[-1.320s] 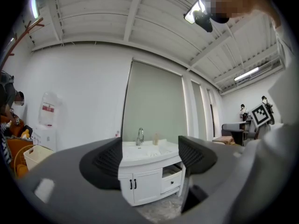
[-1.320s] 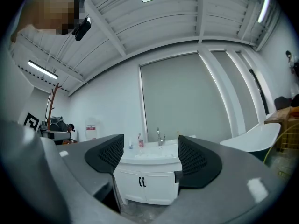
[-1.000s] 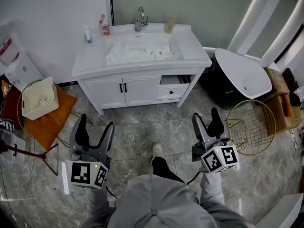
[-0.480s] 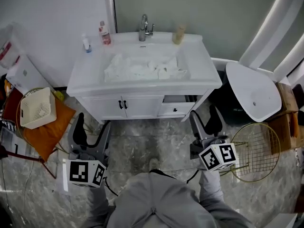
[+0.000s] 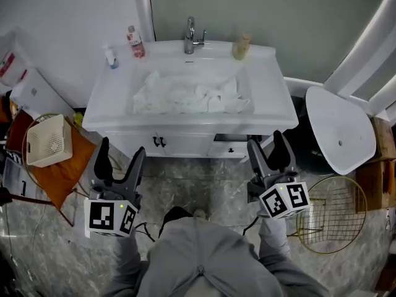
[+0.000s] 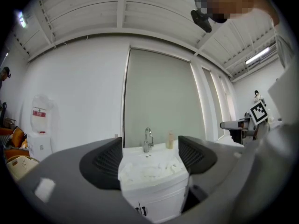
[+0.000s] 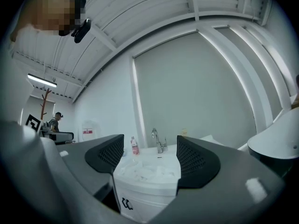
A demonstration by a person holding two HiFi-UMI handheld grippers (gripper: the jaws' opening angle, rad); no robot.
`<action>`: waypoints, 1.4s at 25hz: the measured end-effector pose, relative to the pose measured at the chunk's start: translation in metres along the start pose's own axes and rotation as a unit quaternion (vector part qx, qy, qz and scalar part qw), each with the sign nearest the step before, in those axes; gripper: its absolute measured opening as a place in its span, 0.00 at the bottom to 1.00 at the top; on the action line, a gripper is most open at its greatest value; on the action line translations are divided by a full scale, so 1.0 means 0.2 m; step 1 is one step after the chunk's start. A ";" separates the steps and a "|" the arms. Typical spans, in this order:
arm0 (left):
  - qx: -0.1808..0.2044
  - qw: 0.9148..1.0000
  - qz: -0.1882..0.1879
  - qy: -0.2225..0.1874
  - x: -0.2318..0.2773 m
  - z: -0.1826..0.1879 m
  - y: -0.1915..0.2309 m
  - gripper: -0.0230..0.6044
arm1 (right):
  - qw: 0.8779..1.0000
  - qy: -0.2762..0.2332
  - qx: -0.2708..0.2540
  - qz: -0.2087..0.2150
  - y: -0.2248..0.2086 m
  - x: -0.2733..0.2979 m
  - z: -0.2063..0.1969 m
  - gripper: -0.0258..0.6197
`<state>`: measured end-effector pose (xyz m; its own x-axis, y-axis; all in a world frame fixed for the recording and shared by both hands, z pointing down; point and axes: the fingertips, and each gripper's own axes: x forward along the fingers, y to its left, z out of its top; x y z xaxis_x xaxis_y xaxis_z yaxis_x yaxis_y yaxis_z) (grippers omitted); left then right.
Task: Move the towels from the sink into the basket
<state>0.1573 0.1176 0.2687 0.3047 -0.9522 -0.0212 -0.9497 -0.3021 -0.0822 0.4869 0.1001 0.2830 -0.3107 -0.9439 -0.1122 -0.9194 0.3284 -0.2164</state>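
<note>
Head view: person stands on the marble floor (image 5: 185,187) in front of a white table (image 5: 275,107) with cabinet doors (image 5: 159,142) below.

- Towels (image 5: 192,96): white, crumpled heap lying in the sink (image 5: 199,67), spread across most of the basin from left to right. Neither claw touches them.
- Faucet (image 5: 192,36) stands at the far edge of the sink, centred.
- Far left on the table: a bottle with a pink label (image 5: 135,42) and a small bottle (image 5: 110,57). Far right: a beige bottle (image 5: 241,46).
- White basket (image 5: 46,141): on the floor side, left of the table, resting on an orange cushion (image 5: 62,175). Well apart from the sink.
- Gold wire basket (image 5: 334,206): right of the person, near a white oval fixture (image 5: 340,129).

Claws:
- Left claw (image 5: 122,150): held near the person, short of the table's near edge. Jaws wide apart, nothing between them. In the left gripper view the dark pads (image 6: 105,161) frame the table and towels at a distance.
- Right claw (image 5: 268,142): same posture, near the table's right front corner. Jaws wide apart, empty. In the right gripper view its pads (image 7: 196,158) frame the sink and faucet beyond.
</note>
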 end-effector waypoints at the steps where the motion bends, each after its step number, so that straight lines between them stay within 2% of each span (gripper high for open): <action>1: 0.000 1.000 0.001 0.001 0.03 0.00 0.01 0.68 | 1.000 0.002 0.003 0.000 -0.01 0.03 -0.01 0.57; 6: 0.003 1.000 -0.002 0.009 0.20 -0.05 0.08 0.68 | 1.000 0.010 0.026 0.001 -0.06 0.18 -0.07 0.57; 11: -0.003 1.000 -0.008 0.014 0.44 -0.16 0.22 0.68 | 1.000 0.014 0.016 -0.006 -0.11 0.41 -0.13 0.57; 15: 0.005 1.000 -0.018 0.026 0.67 -0.22 0.36 0.68 | 0.999 0.035 0.024 -0.029 -0.15 0.62 -0.18 0.57; 19: -0.010 0.999 -0.047 0.019 0.94 -0.27 0.47 0.68 | 0.997 0.051 0.021 -0.052 -0.22 0.85 -0.26 0.57; 22: -0.004 0.997 -0.074 0.028 1.12 -0.34 0.50 0.68 | 0.995 0.062 0.029 -0.067 -0.27 0.99 -0.34 0.57; 26: 0.008 0.993 -0.101 0.061 1.30 -0.45 0.53 0.68 | 0.993 0.085 0.017 -0.078 -0.29 1.14 -0.41 0.57; 30: 0.022 0.984 -0.137 0.112 1.42 -0.60 0.52 0.68 | 0.987 0.153 -0.030 -0.045 -0.29 1.28 -0.53 0.57; 35: 0.051 0.967 -0.160 0.189 1.54 -0.81 0.49 0.68 | 0.962 0.259 -0.082 0.016 -0.29 1.44 -0.77 0.57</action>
<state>0.1456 -0.2126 0.4150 0.5162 -0.7645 0.3861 -0.7927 -0.5972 -0.1225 0.4126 -0.1956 0.4132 -0.3795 -0.8387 0.3905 -0.9197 0.3878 -0.0609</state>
